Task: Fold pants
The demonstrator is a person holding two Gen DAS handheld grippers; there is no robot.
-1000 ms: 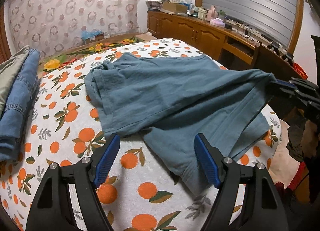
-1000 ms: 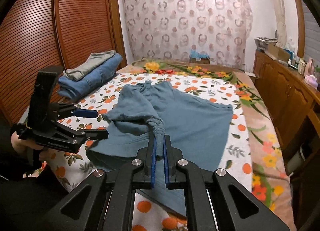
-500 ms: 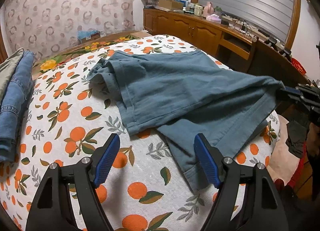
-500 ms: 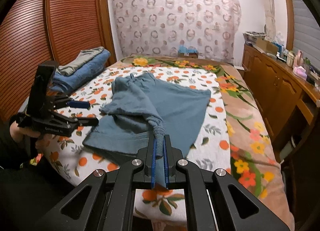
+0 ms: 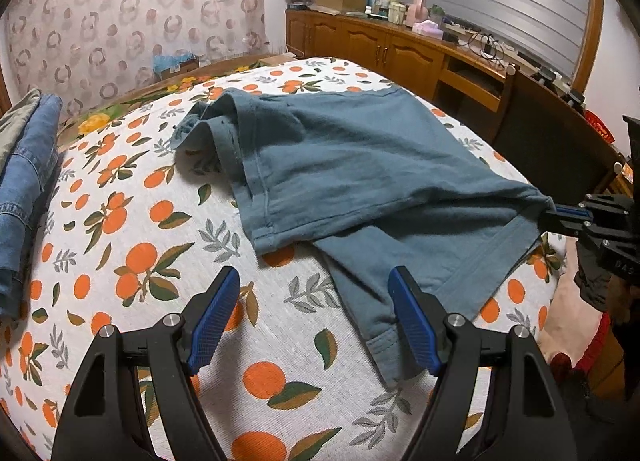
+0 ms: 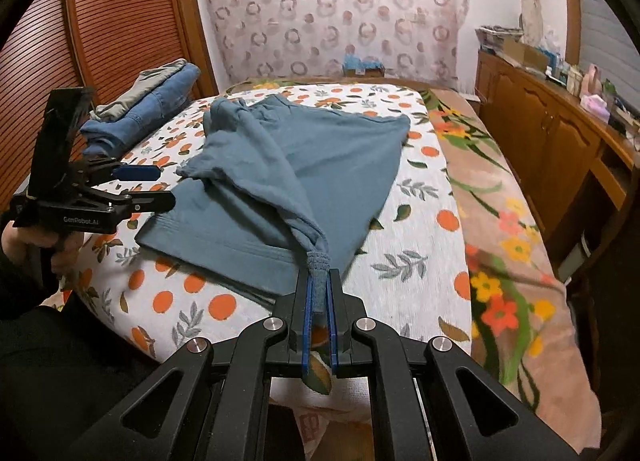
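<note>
Blue-grey pants (image 5: 360, 165) lie crumpled on the orange-print bed sheet (image 5: 140, 261). One layer is drawn taut toward the bed's right edge. My right gripper (image 6: 319, 285) is shut on a bunched, gathered corner of the pants (image 6: 304, 165) at the near edge of the bed. It appears in the left wrist view as the right gripper (image 5: 560, 213) at the far right. My left gripper (image 5: 314, 273) hangs open over the sheet, with the lower leg's hem just beyond its right finger and nothing between the pads. A hand holds the left gripper (image 6: 164, 185) at the bed's left side.
Folded jeans and a grey garment (image 6: 152, 105) are stacked at the bed's far left. A wooden sideboard (image 5: 400, 49) with clutter runs along the right wall, and a dark chair back (image 5: 552, 149) stands by the bed. Slatted wardrobe doors (image 6: 100, 41) stand on the left.
My right gripper has dragged the pants toward the near right edge of the bed, stretching the top layer. The left gripper has stayed open in about the same place.
</note>
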